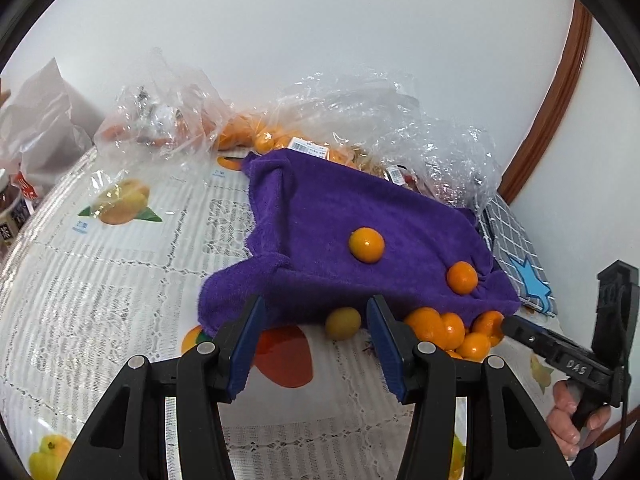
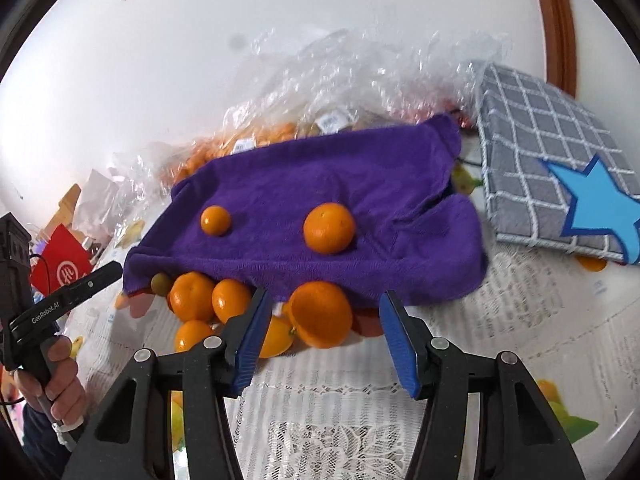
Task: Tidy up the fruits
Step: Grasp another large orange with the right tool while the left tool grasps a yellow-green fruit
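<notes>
Big round orange fruit (image 2: pixel 320 314) sat dead ahead, between spread jaws of right gripper (image 2: pixel 324 340); left gripper (image 1: pixel 316 344) jaws spread, empty, farther off.

Purple towel (image 2: pixel 304 184); orange fruits (image 2: pixel 329 228); grey checked cloth (image 2: pixel 532 136).

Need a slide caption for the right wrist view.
Open right gripper nears an orange at the purple towel edge, two oranges on top.

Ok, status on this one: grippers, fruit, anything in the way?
Left gripper open, empty. Right gripper open, empty, large orange just ahead. Two oranges sit on purple towel; more at its near edge. Nothing blocking.
</notes>
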Demonstrator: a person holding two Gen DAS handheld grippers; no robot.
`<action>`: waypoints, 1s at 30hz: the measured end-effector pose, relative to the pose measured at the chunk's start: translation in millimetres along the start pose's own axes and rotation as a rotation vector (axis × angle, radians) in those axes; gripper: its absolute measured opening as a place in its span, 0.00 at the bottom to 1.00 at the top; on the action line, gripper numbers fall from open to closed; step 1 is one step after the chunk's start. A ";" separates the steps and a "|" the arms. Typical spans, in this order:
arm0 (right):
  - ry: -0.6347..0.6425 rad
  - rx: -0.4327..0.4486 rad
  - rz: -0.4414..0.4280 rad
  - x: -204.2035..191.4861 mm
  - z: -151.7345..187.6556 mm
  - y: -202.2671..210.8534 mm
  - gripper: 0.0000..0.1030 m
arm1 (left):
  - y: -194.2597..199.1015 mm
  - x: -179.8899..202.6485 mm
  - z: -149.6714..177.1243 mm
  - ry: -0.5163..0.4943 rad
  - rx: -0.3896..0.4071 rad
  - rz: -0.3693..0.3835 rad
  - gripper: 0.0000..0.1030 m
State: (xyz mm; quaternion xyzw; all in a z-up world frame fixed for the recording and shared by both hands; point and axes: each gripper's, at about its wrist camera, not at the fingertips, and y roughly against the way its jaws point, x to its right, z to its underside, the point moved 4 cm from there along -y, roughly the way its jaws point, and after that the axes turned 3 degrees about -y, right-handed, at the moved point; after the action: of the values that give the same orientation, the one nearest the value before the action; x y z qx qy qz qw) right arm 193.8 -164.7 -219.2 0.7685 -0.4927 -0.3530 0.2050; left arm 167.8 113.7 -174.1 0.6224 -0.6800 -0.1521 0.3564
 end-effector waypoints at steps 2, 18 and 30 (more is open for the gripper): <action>0.011 -0.014 -0.002 -2.2 0.0 -4.2 0.55 | -0.7 0.6 0.2 0.000 -0.003 0.002 0.49; 0.002 -0.077 0.033 -2.0 3.6 -26.5 0.38 | -4.5 4.5 0.2 -0.015 -0.015 -0.002 0.49; 0.004 -0.073 0.034 -0.1 4.1 -29.1 0.38 | -9.8 9.1 1.5 -0.038 -0.028 0.002 0.52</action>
State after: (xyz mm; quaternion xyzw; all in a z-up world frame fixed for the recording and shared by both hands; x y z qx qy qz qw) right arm 208.6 -151.9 -241.2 0.7528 -0.4918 -0.3659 0.2399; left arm 174.3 102.8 -178.9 0.6136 -0.6853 -0.1730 0.3520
